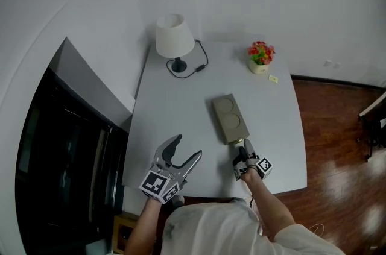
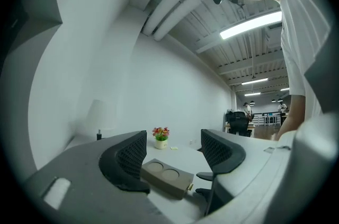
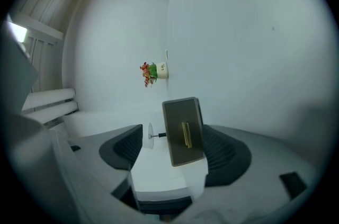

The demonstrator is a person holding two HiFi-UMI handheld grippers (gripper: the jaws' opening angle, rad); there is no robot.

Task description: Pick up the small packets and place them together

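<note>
A small yellowish packet [image 1: 239, 141] sits against the near end of an olive-grey box [image 1: 228, 119] with two round recesses. In the right gripper view the packet [image 3: 186, 134] shows as a yellow strip on the box's end face [image 3: 177, 117]. My right gripper [image 1: 243, 149] is right at that end, its jaws open on either side of it [image 3: 172, 131] with white table showing beside the left jaw. Another pale packet [image 1: 273, 79] lies by the flower pot [image 1: 260, 57]. My left gripper [image 1: 188, 147] hovers open and empty left of the box, which shows past its jaws [image 2: 172, 151].
A white lamp [image 1: 174, 38] with a black cord stands at the table's far left. The white table [image 1: 175, 109] ends in a front edge under my hands. A dark cabinet [image 1: 66, 151] stands to the left, wooden floor [image 1: 338, 127] to the right.
</note>
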